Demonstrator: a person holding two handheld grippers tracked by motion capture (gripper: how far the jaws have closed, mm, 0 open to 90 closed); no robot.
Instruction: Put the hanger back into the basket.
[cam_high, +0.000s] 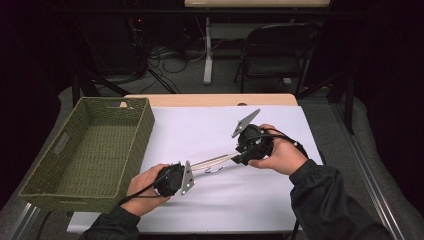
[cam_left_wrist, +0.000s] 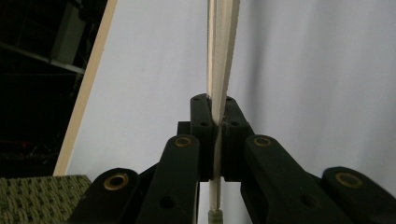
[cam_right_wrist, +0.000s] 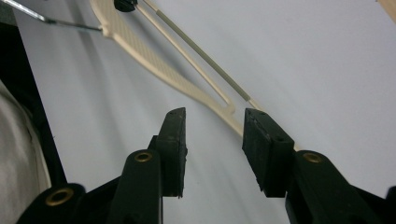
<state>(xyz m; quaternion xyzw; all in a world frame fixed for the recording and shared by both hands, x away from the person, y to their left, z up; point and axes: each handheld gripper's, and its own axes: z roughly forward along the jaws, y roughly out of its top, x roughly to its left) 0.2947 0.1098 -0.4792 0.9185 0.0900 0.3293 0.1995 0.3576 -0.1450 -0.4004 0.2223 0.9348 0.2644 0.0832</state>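
A slim cream clothes hanger with a metal hook lies stretched between my two grippers over the white table cover. My left gripper is shut on one end. In the left gripper view the hanger runs edge-on straight up from the closed jaws of the left gripper. My right gripper sits at the other end with its jaws apart. In the right gripper view, the right gripper stands open, and the hanger runs from the upper left down behind the right-hand pad, untouched.
A green woven basket stands at the left side of the table, close to my left hand. A dark folding chair and floor cables sit beyond the table's far edge. The table's wooden edge runs along the left in the left gripper view.
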